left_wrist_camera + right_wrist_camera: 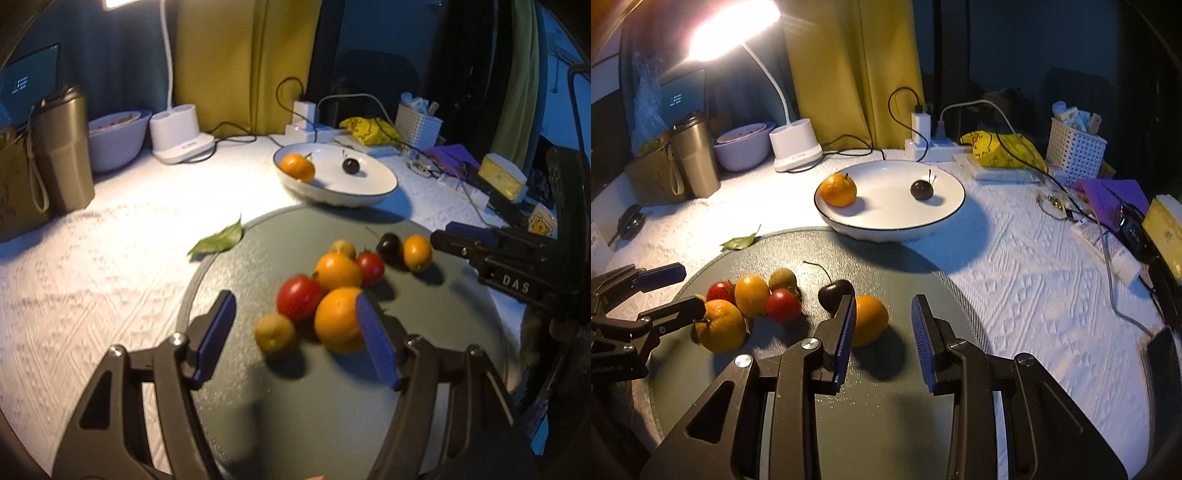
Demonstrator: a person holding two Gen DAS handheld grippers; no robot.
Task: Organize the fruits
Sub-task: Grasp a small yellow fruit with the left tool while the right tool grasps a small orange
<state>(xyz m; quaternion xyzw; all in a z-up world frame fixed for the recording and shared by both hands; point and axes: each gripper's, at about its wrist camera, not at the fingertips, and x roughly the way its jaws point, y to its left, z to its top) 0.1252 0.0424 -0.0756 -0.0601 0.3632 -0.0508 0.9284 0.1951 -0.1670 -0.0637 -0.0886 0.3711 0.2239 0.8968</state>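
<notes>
Fruits [334,291] lie clustered on the grey round mat [886,424]; one mandarin [838,190] and a cherry [922,189] sit in the white plate [886,229]. My left gripper [295,317] and right gripper [884,321] both stand apart, empty.

The left tool [295,332] occupies the lower centre of the frame, jaws apart, nothing gripped. Between its fingertips, on the grey round mat [424,369], lie a small yellow-green fruit [275,334], a red tomato [298,302] and a large orange [340,319]; the orange sits against the right blue pad. The right tool [465,240] enters from the right edge, near a small orange fruit [417,253]. At upper centre, a white bowl [369,184] on the desk [110,240] holds a mandarin [297,167] and a dark cherry [350,165].
</notes>
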